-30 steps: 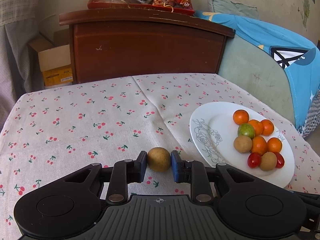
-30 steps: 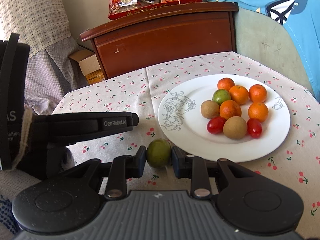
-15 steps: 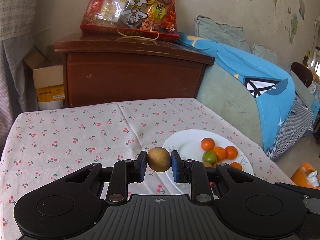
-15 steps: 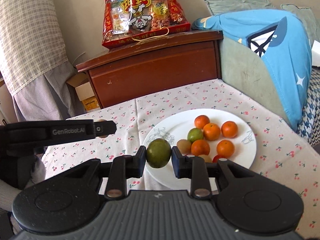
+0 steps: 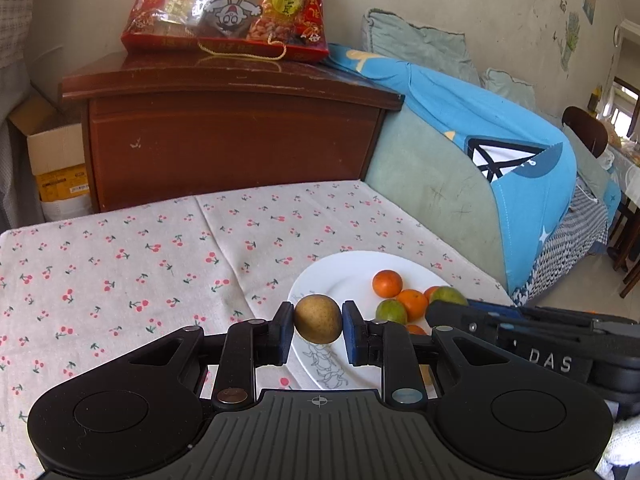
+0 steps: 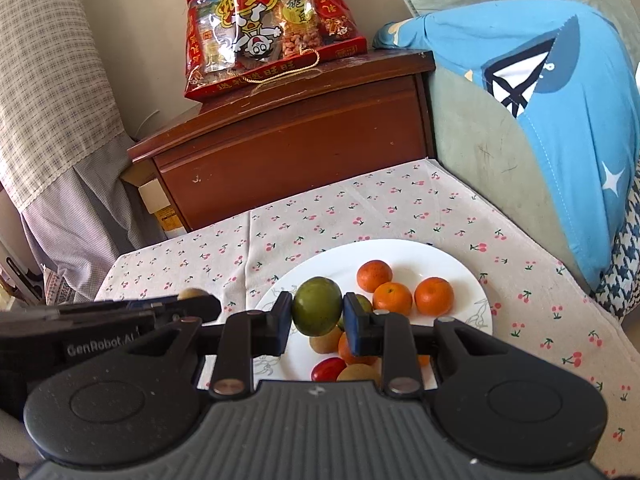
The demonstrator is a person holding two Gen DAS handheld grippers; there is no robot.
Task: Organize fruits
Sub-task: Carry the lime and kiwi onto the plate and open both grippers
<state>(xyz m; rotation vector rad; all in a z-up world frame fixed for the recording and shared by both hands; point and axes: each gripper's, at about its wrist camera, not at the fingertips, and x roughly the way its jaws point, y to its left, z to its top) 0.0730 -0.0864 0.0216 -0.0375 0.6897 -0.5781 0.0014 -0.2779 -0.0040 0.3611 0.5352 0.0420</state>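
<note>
My left gripper [image 5: 318, 322] is shut on a brown round fruit [image 5: 318, 319] and holds it in the air above the near left rim of the white plate [image 5: 344, 270]. My right gripper [image 6: 317, 314] is shut on a green round fruit [image 6: 317, 311], lifted above the plate [image 6: 404, 250]. The plate holds several oranges [image 6: 434, 296], a green fruit [image 5: 391, 311], brown fruits and a red cherry tomato [image 6: 328, 369]. The right gripper also shows at the right of the left wrist view [image 5: 520, 332]. The left one shows at the left of the right wrist view [image 6: 120, 320].
The table wears a cherry-print cloth [image 5: 120, 264]. Behind it stands a brown wooden cabinet [image 5: 232, 136] with a red snack bag [image 5: 228, 8] on top. A green sofa with a blue cover [image 5: 500, 152] runs along the right. A cardboard box [image 5: 52, 160] sits at the left.
Both grippers have lifted their fruits off the cloth and moved up and toward the plate. The left one has swung right, over the plate's edge.
</note>
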